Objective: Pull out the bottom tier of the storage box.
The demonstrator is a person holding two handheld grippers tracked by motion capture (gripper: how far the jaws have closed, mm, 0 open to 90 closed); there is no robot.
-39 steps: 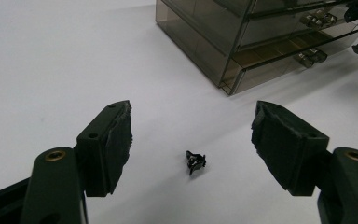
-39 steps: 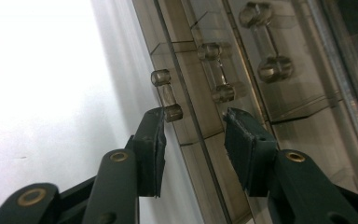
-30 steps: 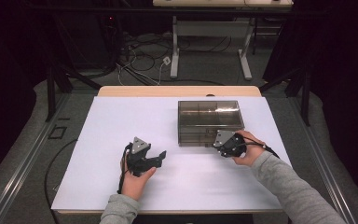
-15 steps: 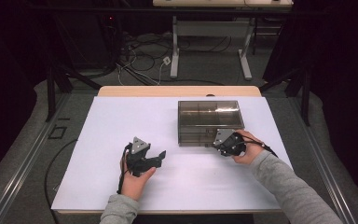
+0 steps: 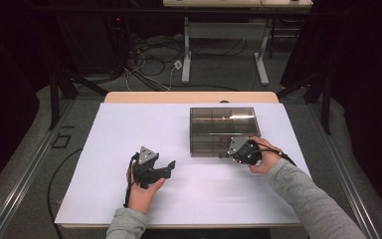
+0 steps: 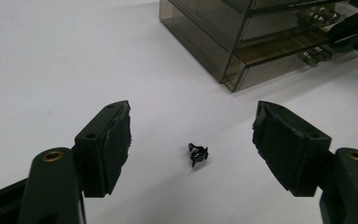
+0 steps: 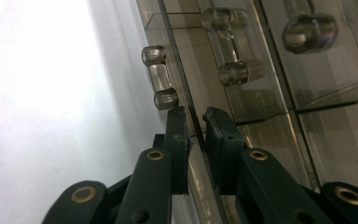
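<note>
A smoky clear drawer cabinet [image 5: 223, 130] stands on the white table [image 5: 129, 129], right of centre. My right gripper [image 5: 229, 155] is at its front lower edge. In the right gripper view the right gripper [image 7: 196, 116] has its jaws pinched almost together across the thin front panel of a drawer [image 7: 186, 93], just below that drawer's clear handle [image 7: 160, 77]. My left gripper [image 5: 170, 168] rests left of centre, open. Between its wide-apart jaws in the left gripper view [image 6: 193, 116], a tiny black clip [image 6: 198, 154] lies on the table. The cabinet [image 6: 223, 42] and the right gripper [image 6: 342, 33] are beyond it.
Small metal parts lie inside the cabinet's drawers [image 6: 314, 55]. A wooden strip [image 5: 189, 97] edges the table's far side. Cables [image 5: 149, 55] and a desk frame [image 5: 224, 45] stand on the floor behind.
</note>
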